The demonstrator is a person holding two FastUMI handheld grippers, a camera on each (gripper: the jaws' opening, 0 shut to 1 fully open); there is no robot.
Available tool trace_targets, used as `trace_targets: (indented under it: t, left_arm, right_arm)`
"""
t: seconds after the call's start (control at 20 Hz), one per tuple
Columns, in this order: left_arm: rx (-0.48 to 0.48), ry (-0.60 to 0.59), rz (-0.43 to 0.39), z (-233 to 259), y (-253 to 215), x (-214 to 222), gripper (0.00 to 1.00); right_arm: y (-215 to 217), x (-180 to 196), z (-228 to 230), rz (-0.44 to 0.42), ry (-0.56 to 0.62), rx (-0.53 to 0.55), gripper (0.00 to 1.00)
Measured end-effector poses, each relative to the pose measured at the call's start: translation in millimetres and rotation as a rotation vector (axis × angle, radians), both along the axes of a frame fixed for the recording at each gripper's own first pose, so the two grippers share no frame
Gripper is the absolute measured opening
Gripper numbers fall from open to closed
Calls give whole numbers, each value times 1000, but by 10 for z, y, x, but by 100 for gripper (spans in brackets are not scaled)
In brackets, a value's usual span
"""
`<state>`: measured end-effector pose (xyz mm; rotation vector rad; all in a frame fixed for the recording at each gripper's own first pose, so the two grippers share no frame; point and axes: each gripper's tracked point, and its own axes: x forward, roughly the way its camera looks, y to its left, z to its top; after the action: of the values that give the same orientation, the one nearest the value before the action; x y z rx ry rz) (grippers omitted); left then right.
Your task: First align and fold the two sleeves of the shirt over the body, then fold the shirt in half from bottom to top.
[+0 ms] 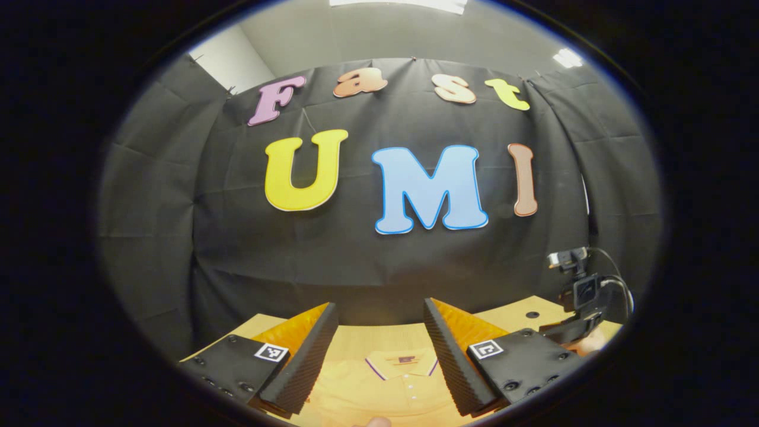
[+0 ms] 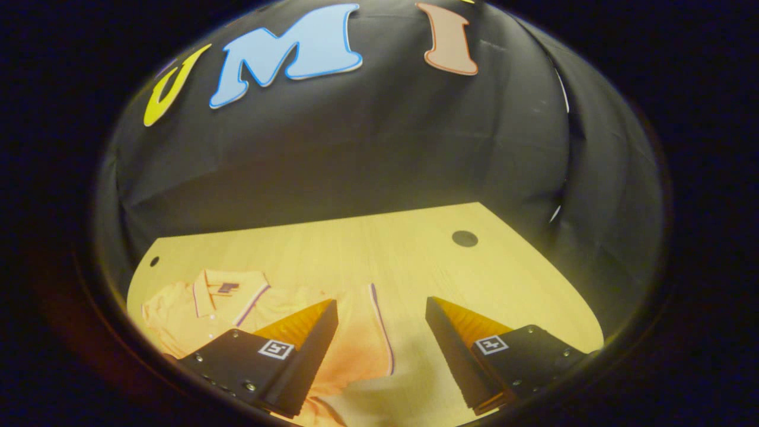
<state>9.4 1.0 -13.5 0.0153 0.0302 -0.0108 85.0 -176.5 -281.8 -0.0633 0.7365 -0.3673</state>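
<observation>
Pale wooden worktop (image 2: 379, 249) runs back to the black cloth wall, with a dark round hole (image 2: 465, 238) at far right. Orange short-sleeved polo shirt (image 2: 261, 314) with purple-and-white trim lies flat at near left in the right gripper view; one sleeve spreads out to the right, its trimmed hem (image 2: 382, 326) between the fingers. Right gripper (image 2: 381, 332) hangs above that sleeve, jaws wide apart, nothing held. Left gripper (image 1: 380, 344) is likewise spread above the shirt collar (image 1: 403, 363), holding nothing.
</observation>
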Motion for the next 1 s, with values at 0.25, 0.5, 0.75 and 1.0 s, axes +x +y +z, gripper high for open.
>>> trace_targets:
  t: [0.25,0.5,0.75,1.0]
  left_arm:
    - [1,1,1,1,29,7,95]
    - [1,8,-2,19,54,35,94]
    - [2,16,-2,-14,73,60,94]
    - [2,25,-3,-39,73,82,94]
  right_arm:
    - [-56,-26,-341,-8,81,11,95]
    - [-103,-40,-450,-18,112,10,94]
    - [-57,-57,-588,-13,143,39,86]
    - [-31,-41,-742,5,170,72,69]
